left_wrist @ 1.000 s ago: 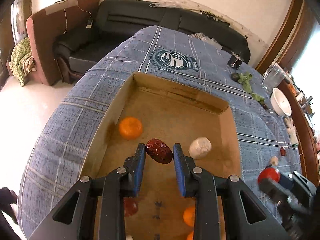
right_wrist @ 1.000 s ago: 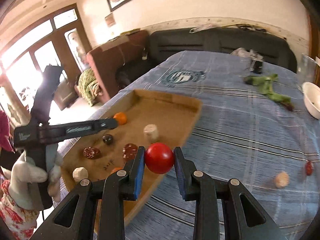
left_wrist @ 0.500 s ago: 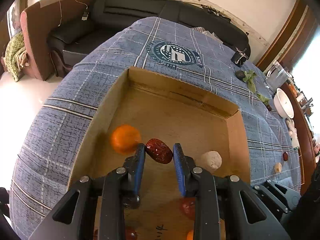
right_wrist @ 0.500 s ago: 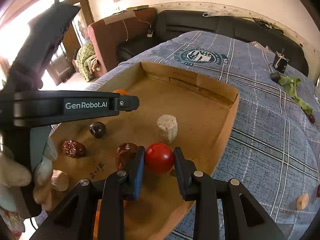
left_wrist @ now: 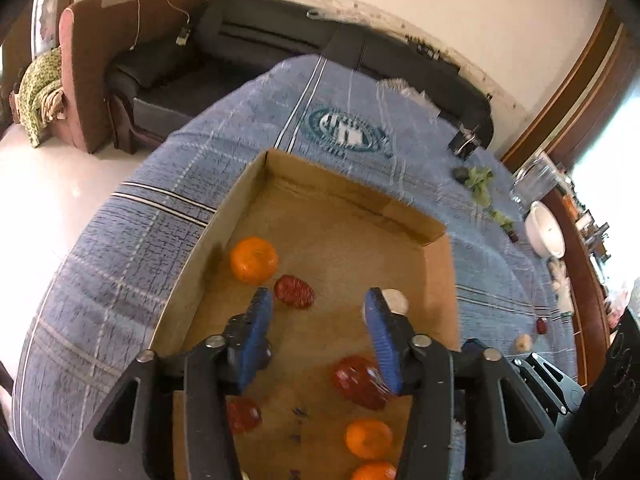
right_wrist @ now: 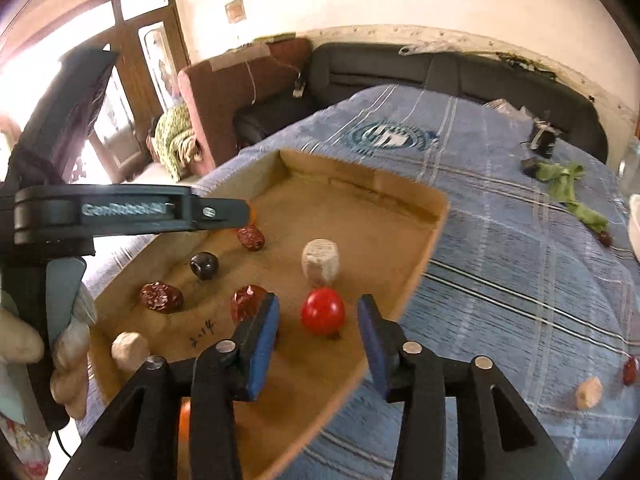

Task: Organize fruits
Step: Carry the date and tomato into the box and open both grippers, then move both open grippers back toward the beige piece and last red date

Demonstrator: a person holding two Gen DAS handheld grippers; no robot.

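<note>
A shallow cardboard box (left_wrist: 352,196) (right_wrist: 420,208) lies on the blue checked cloth. My left gripper (left_wrist: 318,306) is open over it; a red date (left_wrist: 294,290) lies loose on the box floor beside an orange (left_wrist: 254,260). My right gripper (right_wrist: 318,314) is open, and a red tomato (right_wrist: 323,311) rests on the box floor between its fingers. The box also holds a pale chunk (right_wrist: 320,260), a dark round fruit (right_wrist: 204,265), more dates (right_wrist: 161,297) and oranges (left_wrist: 368,438).
On the cloth right of the box lie a pale chunk (right_wrist: 588,392) and a red date (right_wrist: 630,370). Green leaves (right_wrist: 568,188), a black clip (right_wrist: 540,140) and a white bowl (left_wrist: 546,232) sit farther back. A dark sofa (left_wrist: 280,40) stands behind.
Both grippers have opened. The left let go of the red date, which now lies in the box by the orange. The right let go of the tomato onto the box floor.
</note>
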